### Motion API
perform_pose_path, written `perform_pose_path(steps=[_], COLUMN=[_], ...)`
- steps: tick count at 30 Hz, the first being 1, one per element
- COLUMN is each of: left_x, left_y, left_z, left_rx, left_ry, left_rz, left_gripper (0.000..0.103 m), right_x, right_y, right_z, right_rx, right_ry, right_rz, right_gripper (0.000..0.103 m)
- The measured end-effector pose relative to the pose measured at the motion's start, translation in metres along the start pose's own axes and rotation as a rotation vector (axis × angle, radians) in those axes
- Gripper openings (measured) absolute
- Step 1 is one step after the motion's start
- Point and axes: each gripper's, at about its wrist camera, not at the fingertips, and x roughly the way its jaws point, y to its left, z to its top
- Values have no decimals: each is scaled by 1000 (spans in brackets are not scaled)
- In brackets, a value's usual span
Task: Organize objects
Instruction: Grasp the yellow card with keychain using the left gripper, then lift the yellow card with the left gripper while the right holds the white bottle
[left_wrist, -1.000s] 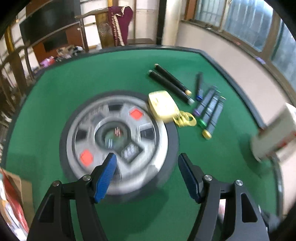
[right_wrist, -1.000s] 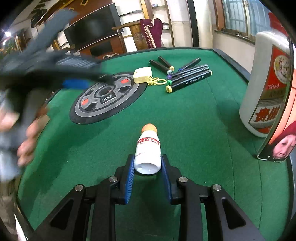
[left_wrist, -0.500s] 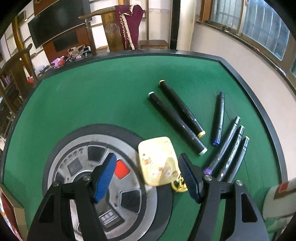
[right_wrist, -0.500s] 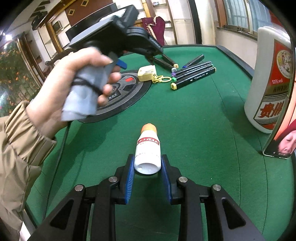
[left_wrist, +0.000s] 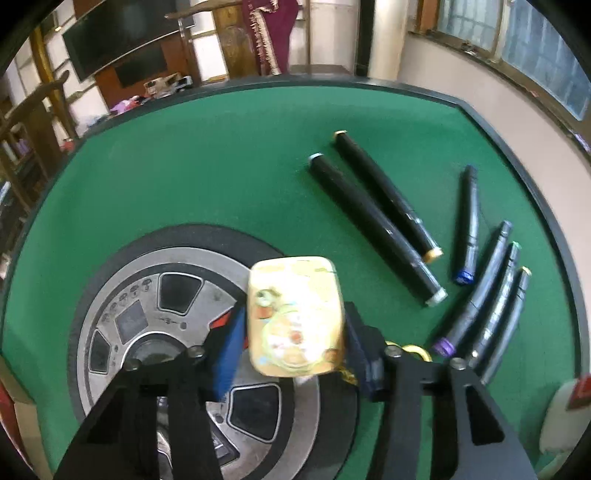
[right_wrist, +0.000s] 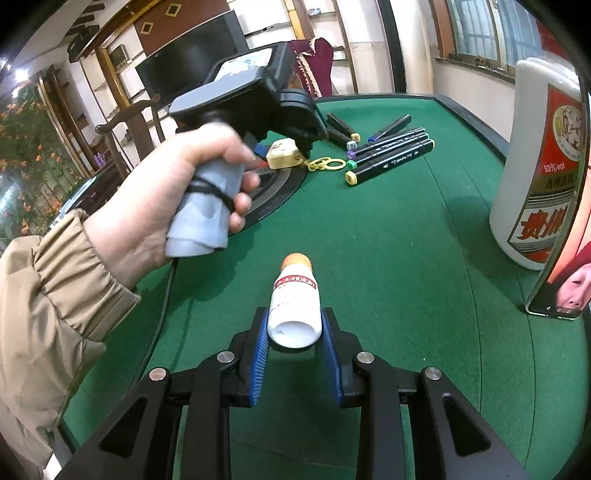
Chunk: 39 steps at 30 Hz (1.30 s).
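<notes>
The left gripper (left_wrist: 293, 343) points steeply down at the green table (left_wrist: 221, 166), and its jaws are closing around a small yellow case (left_wrist: 295, 317) that sits between the blue pads; the pads look to be right at its sides, though blur hides whether they press yet. The case lies at the edge of the round dial (left_wrist: 166, 314) set in the table, which spreads out to the gripper's left and beneath it. A yellow ring clip (left_wrist: 413, 350) trails from the case just behind the right finger. Ahead and to the right of this gripper lie two thick black markers (left_wrist: 373, 221) side by side, and further right a fan of thinner pens (left_wrist: 487, 295).

Seen from the right wrist, the left hand (right_wrist: 177, 195) wraps a grey handle with fingers curled round it and the wrist bent forward, a tan sleeve (right_wrist: 55, 295) gathered at the cuff (the whole tool tips nose-down over the case).

The right gripper (right_wrist: 293, 332) is angled downward over the felt and pinches a small white bottle (right_wrist: 295, 302) by its base, cap pointing away from the gripper. Well off to its right stands a large white bottle (right_wrist: 532, 166) with a red label, and beside that a phone (right_wrist: 561, 258) propped upright. The markers lie far ahead of it, slightly right
</notes>
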Motion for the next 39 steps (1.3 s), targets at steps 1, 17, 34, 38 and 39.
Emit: perform_pose_path(steps=[1, 17, 34, 38, 39], left_x=[-2, -89, -115, -117, -117], left_y=[1, 45, 71, 69, 70], left_z=[-3, -159, -209, -212, -212], left_rx=[10, 189, 159, 140, 131], left_ry=[7, 88, -27, -40, -40], left_rz=[-6, -165, -144, -115, -117], left_gripper=[47, 46, 46, 46, 46], right_x=[-1, 6, 23, 21, 21], right_y=[0, 2, 31, 28, 28], right_z=[0, -4, 5, 3, 3], right_rx=[0, -7, -211, -207, -204], right_ry=[-3, 31, 76, 61, 60], right_rz=[2, -19, -157, -145, -139], right_gripper=[29, 30, 29, 29, 29])
